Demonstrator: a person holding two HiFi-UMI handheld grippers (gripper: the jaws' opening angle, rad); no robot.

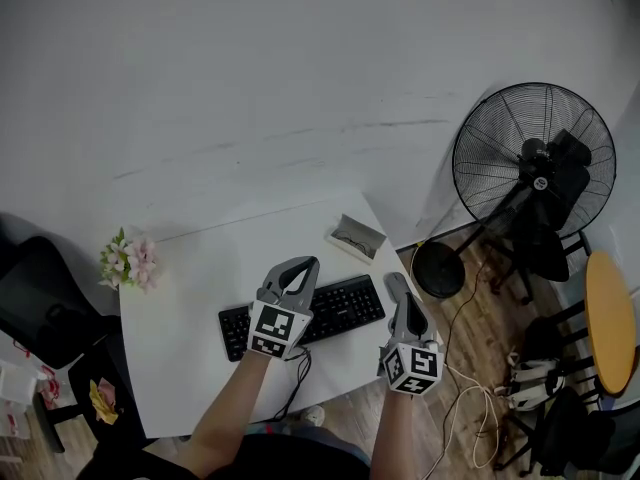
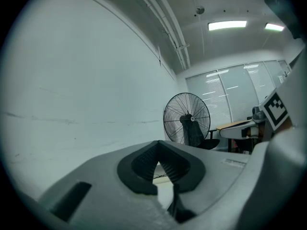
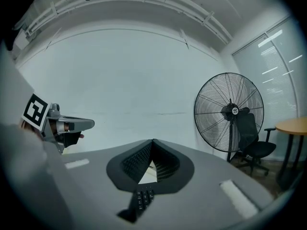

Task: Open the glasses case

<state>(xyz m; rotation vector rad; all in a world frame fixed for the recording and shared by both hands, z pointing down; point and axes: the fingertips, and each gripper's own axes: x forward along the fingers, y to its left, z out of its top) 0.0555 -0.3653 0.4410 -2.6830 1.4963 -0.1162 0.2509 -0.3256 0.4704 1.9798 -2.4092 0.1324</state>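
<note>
Kit on the person: left hand-held gripper (image 1: 303, 265) has a pale grey moulded shell with two tapering jaws. Inner faces are lined with black ribbed pads (image 2: 144, 159). At its rear sits the left cube (image 1: 278, 330), white faces printed with black square markers. The right hand-held gripper (image 1: 395, 281) has the same grey shell and ribbed black pads (image 3: 136, 162), with a pale strip label (image 3: 237, 199) on the shell. The right cube (image 1: 412, 366) is marked alike. A dark garment (image 1: 260, 460) covers the torso.
</note>
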